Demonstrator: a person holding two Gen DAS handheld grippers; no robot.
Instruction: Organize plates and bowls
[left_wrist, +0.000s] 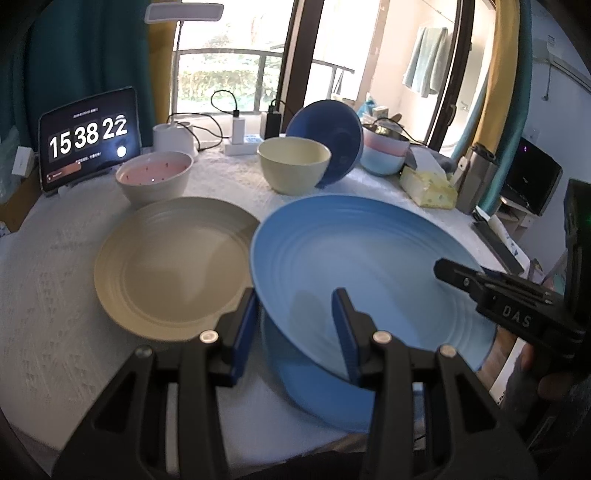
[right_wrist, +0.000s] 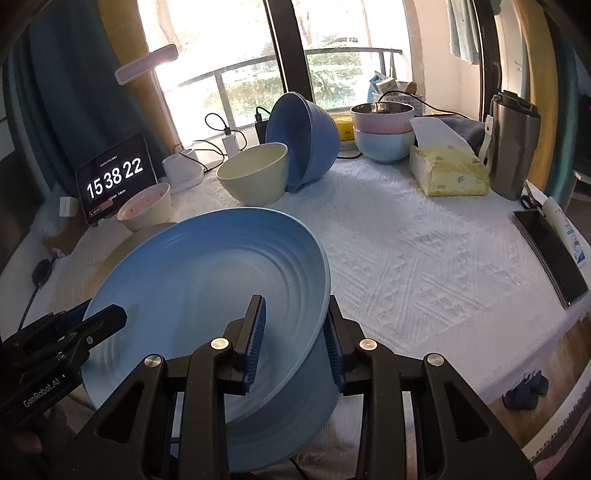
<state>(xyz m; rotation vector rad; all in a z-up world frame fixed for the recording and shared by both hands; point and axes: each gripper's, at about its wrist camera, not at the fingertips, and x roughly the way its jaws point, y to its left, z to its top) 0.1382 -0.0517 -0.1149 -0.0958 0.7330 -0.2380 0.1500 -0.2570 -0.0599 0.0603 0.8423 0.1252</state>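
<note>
A large light blue plate (left_wrist: 369, 251) hangs tilted above the white tablecloth, held by both grippers at opposite rims. My left gripper (left_wrist: 295, 295) is shut on its left rim, one pad inside the plate and one outside. My right gripper (right_wrist: 294, 299) is shut on the right rim of the blue plate (right_wrist: 207, 280) in the same way. A beige plate (left_wrist: 173, 266) lies flat on the cloth just left of the blue one. Behind stand a pink-lined bowl (left_wrist: 155, 179), a pale yellow bowl (left_wrist: 293, 168), a dark blue bowl (left_wrist: 328, 136) tipped on its side, and stacked pink and light blue bowls (left_wrist: 384, 155).
A tablet clock (left_wrist: 88, 138) stands at the back left, with chargers and cables along the window sill. A tissue box (right_wrist: 448, 171), a grey flask (right_wrist: 513, 144), a phone (right_wrist: 550, 254) and a white tube line the right edge. Bare cloth (right_wrist: 406, 258) lies right of the blue plate.
</note>
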